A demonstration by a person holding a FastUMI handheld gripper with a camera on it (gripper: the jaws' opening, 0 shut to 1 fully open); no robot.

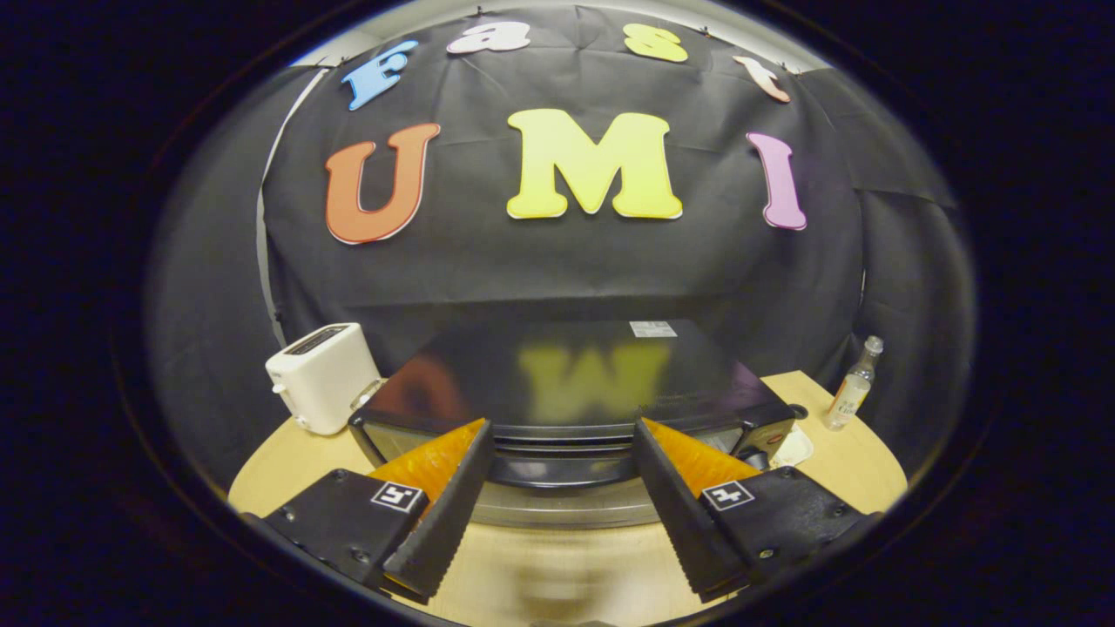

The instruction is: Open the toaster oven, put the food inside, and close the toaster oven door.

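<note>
A black toaster oven stands on the wooden table, its glossy top facing me. Its door handle runs across the front, between my two fingertips. My gripper is open, its orange-and-black fingers spread wide to either side of the handle, level with the oven's upper front edge. Nothing is pressed between them. I cannot tell whether the fingers touch the door. The glass of the door shows as a pale band just below the handle.
A white pop-up toaster stands left of the oven. A small clear bottle stands to the right near the table's edge. A white plate peeks out beside the oven's right corner.
</note>
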